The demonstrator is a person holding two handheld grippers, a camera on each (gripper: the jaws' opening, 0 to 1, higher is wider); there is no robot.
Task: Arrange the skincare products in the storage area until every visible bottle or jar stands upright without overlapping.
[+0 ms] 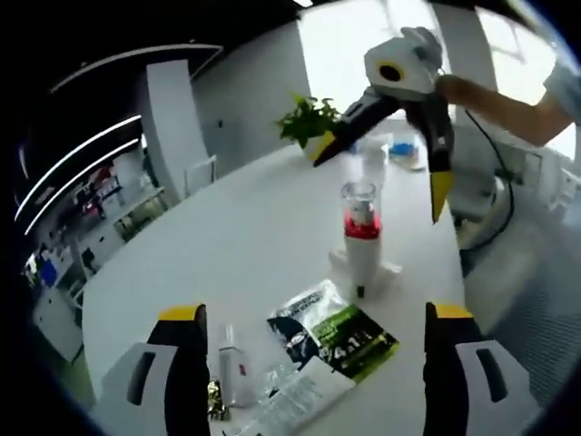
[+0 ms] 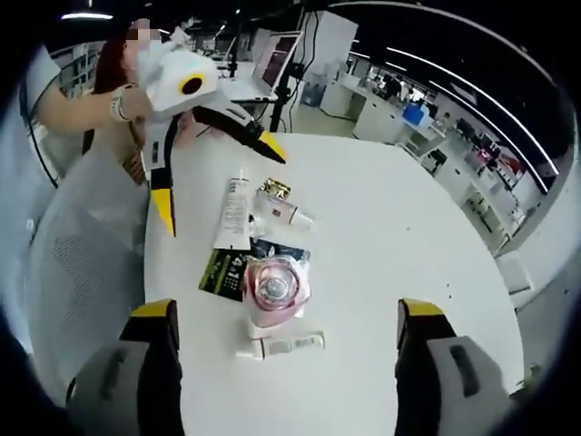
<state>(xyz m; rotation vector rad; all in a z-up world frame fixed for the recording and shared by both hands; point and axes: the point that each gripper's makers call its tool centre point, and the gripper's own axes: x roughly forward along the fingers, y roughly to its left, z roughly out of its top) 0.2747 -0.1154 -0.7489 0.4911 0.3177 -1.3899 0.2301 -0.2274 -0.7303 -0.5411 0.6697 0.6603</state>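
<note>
We see both hand-held grippers released: left, right. Bottle upright at frame centre on desk, perched on tube; nudge could topple it onto sachets.

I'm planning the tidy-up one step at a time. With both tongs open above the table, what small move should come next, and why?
Probably lower the open left tongs onto the small white bottle lying flat just ahead of them. The pink-banded bottle already stands upright, while this one lies beside the dark sachet, so it needs standing up.
</note>
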